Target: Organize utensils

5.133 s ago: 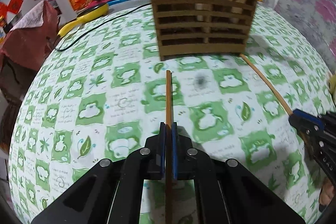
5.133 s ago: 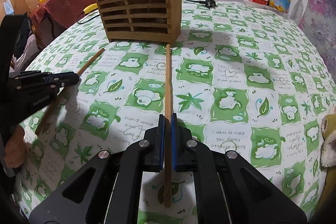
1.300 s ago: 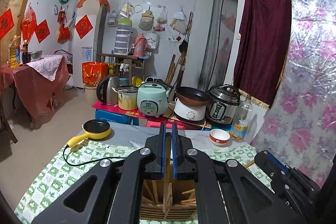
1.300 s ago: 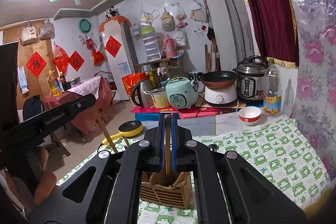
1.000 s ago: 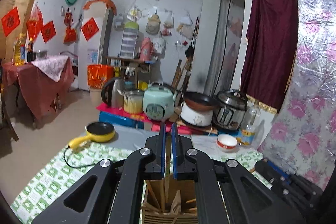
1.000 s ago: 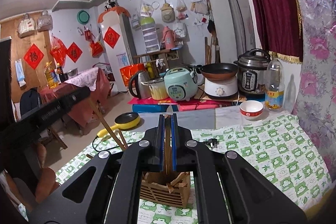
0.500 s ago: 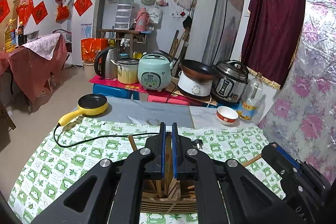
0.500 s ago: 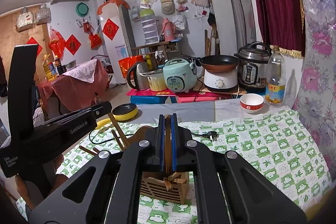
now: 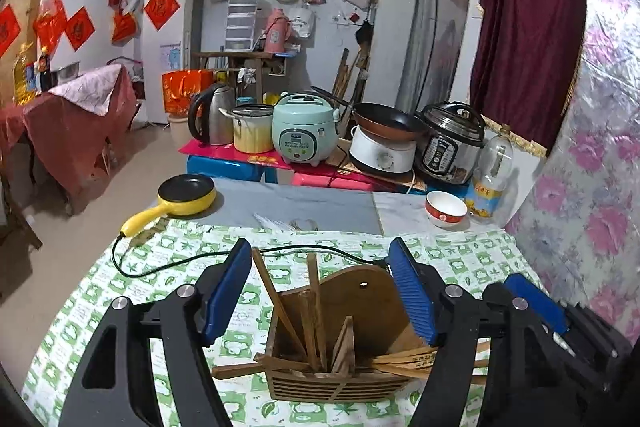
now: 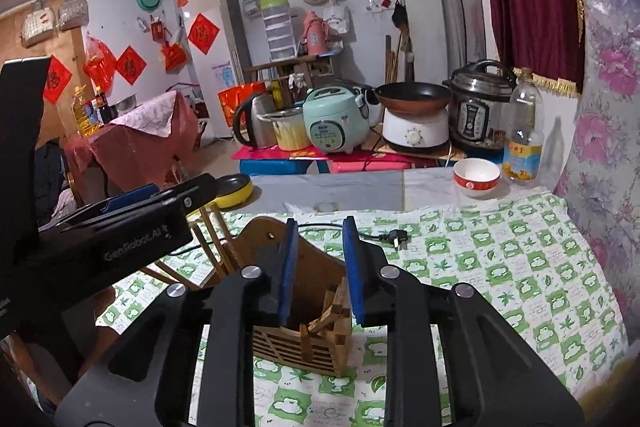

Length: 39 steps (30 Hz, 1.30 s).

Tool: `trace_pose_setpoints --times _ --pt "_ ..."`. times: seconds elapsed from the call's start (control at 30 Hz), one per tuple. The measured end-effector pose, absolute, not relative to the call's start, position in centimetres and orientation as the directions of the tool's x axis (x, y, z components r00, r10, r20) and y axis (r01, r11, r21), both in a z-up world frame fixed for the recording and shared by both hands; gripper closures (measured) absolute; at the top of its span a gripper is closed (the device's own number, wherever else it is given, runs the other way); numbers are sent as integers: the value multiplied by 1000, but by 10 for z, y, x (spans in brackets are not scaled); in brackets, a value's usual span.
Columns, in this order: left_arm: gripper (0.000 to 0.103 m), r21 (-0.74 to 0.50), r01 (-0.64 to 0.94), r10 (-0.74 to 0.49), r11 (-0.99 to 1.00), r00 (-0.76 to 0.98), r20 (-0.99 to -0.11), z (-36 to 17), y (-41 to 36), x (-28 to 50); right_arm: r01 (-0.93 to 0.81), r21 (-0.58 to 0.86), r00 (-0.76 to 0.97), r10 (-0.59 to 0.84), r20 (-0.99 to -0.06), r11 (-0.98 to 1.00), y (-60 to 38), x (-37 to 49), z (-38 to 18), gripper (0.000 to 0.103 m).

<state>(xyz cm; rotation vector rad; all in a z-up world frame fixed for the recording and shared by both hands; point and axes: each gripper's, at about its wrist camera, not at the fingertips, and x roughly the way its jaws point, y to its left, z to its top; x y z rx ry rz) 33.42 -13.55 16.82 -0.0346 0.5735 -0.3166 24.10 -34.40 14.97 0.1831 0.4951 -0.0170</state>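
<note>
From the left wrist, the left gripper hangs over the wooden utensil holder on the green-checked tabletop, jaws spread wide and empty; chopsticks stand inside. From the right wrist, the right gripper hovers above the same holder, jaws parted, gripping nothing.

In your right wrist view, your left gripper covers the left side of the wooden holder, and your right gripper's fingers cover its top. The print on the tablecloth is too small to read. In your left wrist view, the chopsticks disappear behind the right finger.
</note>
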Motion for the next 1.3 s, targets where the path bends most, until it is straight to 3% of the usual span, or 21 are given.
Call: trace_pose_setpoints --times 0.07,0.13,0.2,0.33,0.5,0.87,1.07,1.2,1.3 --pt "31 -134 279 -307 951 797 -521 171 -131 333 67 177 886 23 -464 982 -347 239 151 72" --pt "16 -155 268 -309 951 802 -512 175 -125 331 78 187 893 15 -450 979 -350 235 154 65" --pt "10 -171 247 -300 954 817 -492 179 -118 328 86 196 900 8 -435 977 -352 232 157 56" --pt "7 -163 210 -263 964 843 -470 187 -110 320 104 197 918 -19 -395 975 -352 221 165 35" --pt "6 -113 172 -205 979 858 -472 186 -109 303 114 156 931 -51 -361 981 -341 201 172 19" --pt "6 30 74 -57 997 926 -374 187 -100 232 120 123 962 -84 -261 985 -326 139 195 6" --pt "6 24 110 -92 994 915 -394 169 -99 211 155 166 967 -115 -226 974 -329 118 199 6" --pt "6 65 85 -54 994 922 -383 144 -89 194 177 189 961 -127 -247 966 -333 113 190 6" --pt "6 90 78 -32 993 904 -426 122 -78 193 187 204 955 -129 -267 961 -334 114 179 6"
